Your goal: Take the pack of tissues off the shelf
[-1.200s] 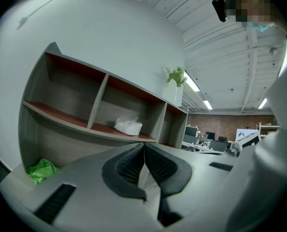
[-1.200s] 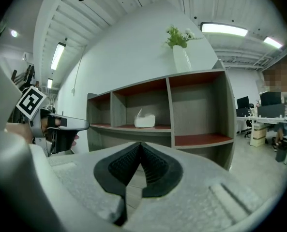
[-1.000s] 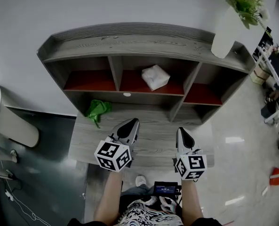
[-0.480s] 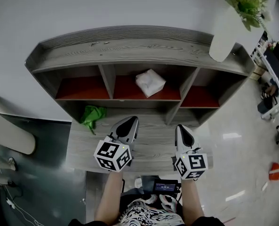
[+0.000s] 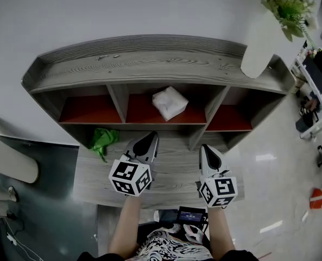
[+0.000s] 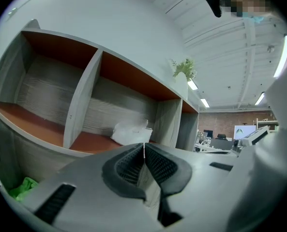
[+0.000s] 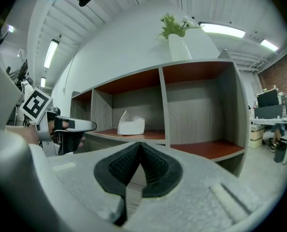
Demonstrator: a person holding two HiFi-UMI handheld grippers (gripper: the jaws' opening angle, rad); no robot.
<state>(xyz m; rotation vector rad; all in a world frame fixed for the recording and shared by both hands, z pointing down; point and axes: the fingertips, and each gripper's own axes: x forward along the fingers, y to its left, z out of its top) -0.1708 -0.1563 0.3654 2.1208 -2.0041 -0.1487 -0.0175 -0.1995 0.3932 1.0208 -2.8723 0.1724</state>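
Grey wooden shelf (image 5: 150,64) stands against white wall (image 5: 122,10); left gripper (image 5: 149,138) and right gripper (image 5: 206,149) fingers are together.

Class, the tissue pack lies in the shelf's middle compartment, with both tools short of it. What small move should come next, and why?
Probably open the left tool: its jaws are together, and the tissue pack lies straight ahead of it in the middle compartment, untouched. The right tool is shut too, but farther aside.
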